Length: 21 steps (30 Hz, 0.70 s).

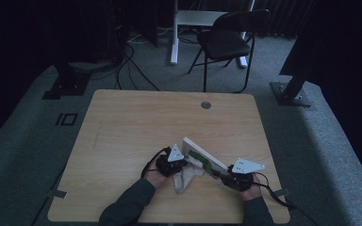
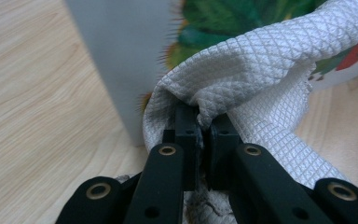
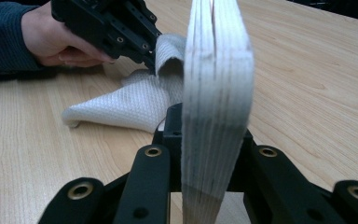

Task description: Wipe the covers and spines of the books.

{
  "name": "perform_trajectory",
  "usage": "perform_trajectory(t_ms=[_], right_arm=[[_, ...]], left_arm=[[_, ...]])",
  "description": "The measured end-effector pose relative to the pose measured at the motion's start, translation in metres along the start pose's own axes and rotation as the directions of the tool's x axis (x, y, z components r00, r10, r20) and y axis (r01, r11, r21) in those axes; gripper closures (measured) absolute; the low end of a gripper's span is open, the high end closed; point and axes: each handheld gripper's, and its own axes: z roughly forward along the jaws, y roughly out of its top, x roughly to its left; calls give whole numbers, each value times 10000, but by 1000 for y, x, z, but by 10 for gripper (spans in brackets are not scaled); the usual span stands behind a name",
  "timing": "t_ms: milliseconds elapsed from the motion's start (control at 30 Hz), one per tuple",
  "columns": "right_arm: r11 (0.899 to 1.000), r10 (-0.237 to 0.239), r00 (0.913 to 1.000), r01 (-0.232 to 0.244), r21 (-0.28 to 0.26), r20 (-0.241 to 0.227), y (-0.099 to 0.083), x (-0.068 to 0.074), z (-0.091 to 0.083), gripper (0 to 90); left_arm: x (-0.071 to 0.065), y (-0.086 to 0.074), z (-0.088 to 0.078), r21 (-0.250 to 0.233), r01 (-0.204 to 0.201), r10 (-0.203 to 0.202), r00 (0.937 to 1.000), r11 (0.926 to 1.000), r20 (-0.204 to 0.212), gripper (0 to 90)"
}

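White cloth (image 2: 261, 70), quilted diamond weave, lies bunched on the table (image 1: 136, 117) near the front edge, between the two hands & just beside a board book (image 1: 203, 155); one fold is lifted up against the book's green picture face. Left gripper (image 2: 204, 126) is closed tight on that fold: cloth pinched between the black pads, rest of it draping down over & around the jaws. In the right gripper view the same cloth (image 3: 135, 105) spreads flat on the wood w/ its raised corner in the left gripper (image 3: 151, 58), the person's left hand (image 3: 51, 35) & dark sleeve behind it. Book stands on edge, running diagonally from mid-table toward the right hand. Right gripper (image 3: 209, 135) is clamped on the book's (image 3: 216, 93) near end, thick pale pages edge-on between the jaws, which sit close either side. High view: left gripper (image 1: 172, 162) left of the cloth (image 1: 186, 176), right gripper (image 1: 238, 176) at the book's lower right end. Farther back, a round grommet (image 1: 206, 105) in the tabletop; beyond the table a black chair (image 1: 226, 40) on grey carpet.
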Motion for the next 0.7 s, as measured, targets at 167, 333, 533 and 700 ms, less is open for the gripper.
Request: perform_trajectory(t_ms=[167, 333, 533, 700], right_arm=[[10000, -1, 10000, 1, 8, 1, 0, 0, 0, 764], [10000, -5, 10000, 5, 5, -2, 0, 0, 0, 763], [10000, -7, 10000, 7, 4, 9, 0, 0, 0, 763], [10000, -6, 10000, 6, 10, 7, 0, 0, 0, 764]], left_arm=[[-5, 2, 2, 12, -108, 108, 9999, 9999, 132, 860], [-7, 3, 3, 17, -138, 137, 9997, 9999, 200, 860], [-12, 5, 5, 0, -154, 154, 9995, 9999, 288, 860], [-15, 6, 6, 8, -220, 219, 9992, 9998, 336, 860]])
